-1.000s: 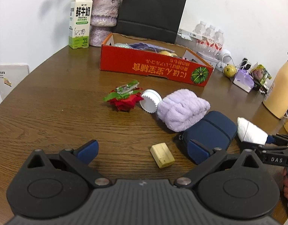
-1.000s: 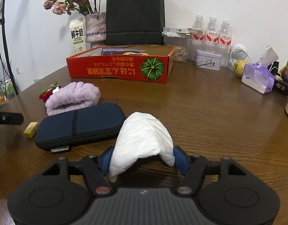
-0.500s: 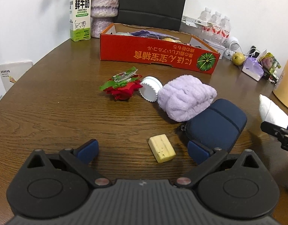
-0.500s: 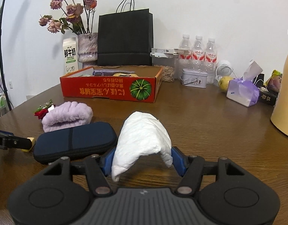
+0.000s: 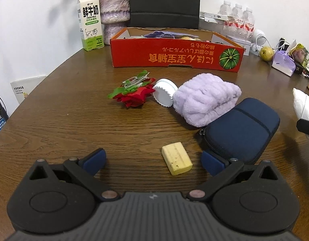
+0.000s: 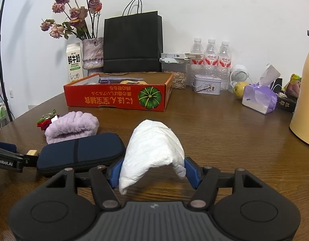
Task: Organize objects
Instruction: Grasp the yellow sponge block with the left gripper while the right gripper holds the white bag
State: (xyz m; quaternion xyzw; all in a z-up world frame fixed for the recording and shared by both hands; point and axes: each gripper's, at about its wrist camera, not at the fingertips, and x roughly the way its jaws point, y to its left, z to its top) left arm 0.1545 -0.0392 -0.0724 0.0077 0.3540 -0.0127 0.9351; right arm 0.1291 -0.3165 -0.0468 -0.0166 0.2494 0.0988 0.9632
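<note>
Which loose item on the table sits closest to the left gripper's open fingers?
The yellow block, lying between the left gripper fingers' tips. The navy pouch, lavender towel, white cap and red flower lie farther ahead.

Bare wood runs along the left edge of the table [image 5: 54, 104] up to the milk carton [image 5: 90, 22], giving open passage there. In the middle a fabric rose [image 5: 134, 95], a white lid [image 5: 164, 95], a lilac towel [image 5: 206, 102] and a navy pouch [image 5: 240, 128] form a crowded diagonal band, the towel lying against both lid and pouch. A yellow eraser [image 5: 176, 160] lies just beside the pouch. A clear strip separates this band from the red box [image 5: 174, 54]. The right half stays bare up to the tissue pack [image 6: 259, 98] and cream jug [image 6: 304, 104].
</note>
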